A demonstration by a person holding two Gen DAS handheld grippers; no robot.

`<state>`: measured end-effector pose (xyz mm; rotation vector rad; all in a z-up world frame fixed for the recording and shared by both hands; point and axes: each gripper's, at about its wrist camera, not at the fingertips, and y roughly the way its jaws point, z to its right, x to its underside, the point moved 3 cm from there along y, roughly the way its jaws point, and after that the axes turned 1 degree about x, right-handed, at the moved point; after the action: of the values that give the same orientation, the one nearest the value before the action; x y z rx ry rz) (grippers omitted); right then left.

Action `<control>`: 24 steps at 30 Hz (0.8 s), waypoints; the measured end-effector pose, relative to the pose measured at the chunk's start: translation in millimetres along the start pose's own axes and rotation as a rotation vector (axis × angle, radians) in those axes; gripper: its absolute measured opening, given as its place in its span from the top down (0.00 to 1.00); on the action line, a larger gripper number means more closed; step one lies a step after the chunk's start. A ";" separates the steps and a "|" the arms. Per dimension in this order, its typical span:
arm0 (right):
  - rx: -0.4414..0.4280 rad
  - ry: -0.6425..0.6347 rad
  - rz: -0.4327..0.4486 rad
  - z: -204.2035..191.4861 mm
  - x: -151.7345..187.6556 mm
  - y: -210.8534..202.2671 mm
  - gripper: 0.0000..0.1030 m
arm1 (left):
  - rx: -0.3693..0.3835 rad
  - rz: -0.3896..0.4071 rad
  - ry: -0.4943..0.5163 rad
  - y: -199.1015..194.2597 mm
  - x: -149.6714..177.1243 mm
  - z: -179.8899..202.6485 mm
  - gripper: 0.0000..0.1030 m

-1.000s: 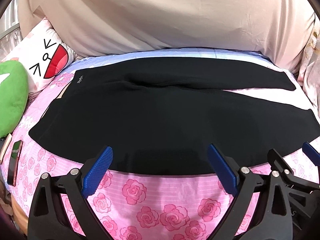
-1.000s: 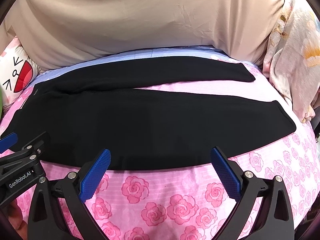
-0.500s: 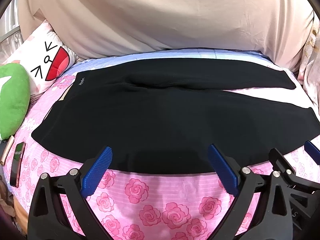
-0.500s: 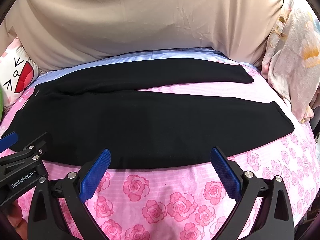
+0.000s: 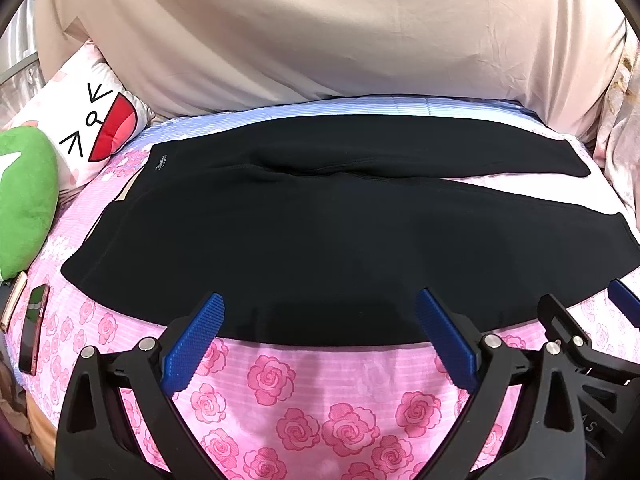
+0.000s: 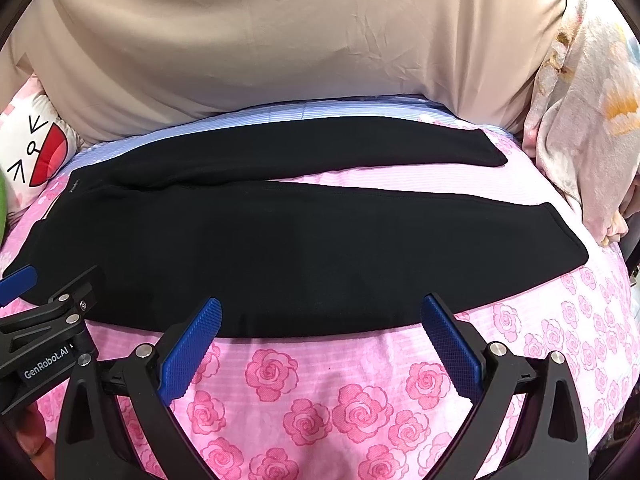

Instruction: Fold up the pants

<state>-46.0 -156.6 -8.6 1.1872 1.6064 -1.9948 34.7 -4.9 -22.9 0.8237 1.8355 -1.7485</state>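
Black pants [image 5: 320, 232] lie flat on the pink rose bedsheet, waist at the left, two legs running right and spread apart. They also show in the right wrist view [image 6: 304, 240]. My left gripper [image 5: 320, 320] is open and empty, hovering over the pants' near edge. My right gripper [image 6: 322, 320] is open and empty over the near edge of the nearer leg. Each gripper shows at the side of the other's view.
A beige cloth [image 5: 320, 40] hangs behind the bed. A cartoon-face pillow [image 5: 92, 128] and green plush [image 5: 24, 200] sit at the left, with a phone [image 5: 34, 328] by the bed edge. A floral blanket [image 6: 580, 120] is piled at the right.
Both grippers have drifted back slightly and a little lower; the pants appear a bit farther away. Both stay open. The pants have not moved.
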 end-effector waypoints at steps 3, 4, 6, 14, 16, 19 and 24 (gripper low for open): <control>-0.001 -0.001 -0.002 -0.6 0.2 0.7 0.05 | -0.003 -0.001 -0.002 0.2 0.7 0.5 0.08; -0.002 -0.001 -0.002 -0.2 0.2 0.5 0.05 | -0.006 -0.002 -0.002 0.6 0.3 0.4 0.08; -0.002 -0.001 -0.002 -1.1 0.5 0.8 0.05 | -0.007 -0.004 -0.002 2.1 -0.5 0.0 0.08; -0.003 -0.003 -0.010 -2.5 1.1 3.6 0.05 | -0.012 -0.010 -0.001 6.0 -1.6 0.2 0.06; -0.003 -0.002 -0.011 -1.7 0.5 4.7 0.05 | -0.013 -0.011 -0.001 6.8 -1.8 0.1 0.06; -0.005 0.001 -0.014 -1.4 0.7 6.5 0.05 | -0.012 -0.012 -0.003 8.1 -2.1 -0.5 0.05; -0.058 0.015 -0.029 25.5 -15.0 21.1 0.05 | 0.006 -0.017 -0.014 7.0 -7.0 -9.7 0.05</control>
<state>-32.7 -190.4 -10.3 1.1665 1.6863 -1.9474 45.2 4.1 -22.2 0.7987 1.8339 -1.7671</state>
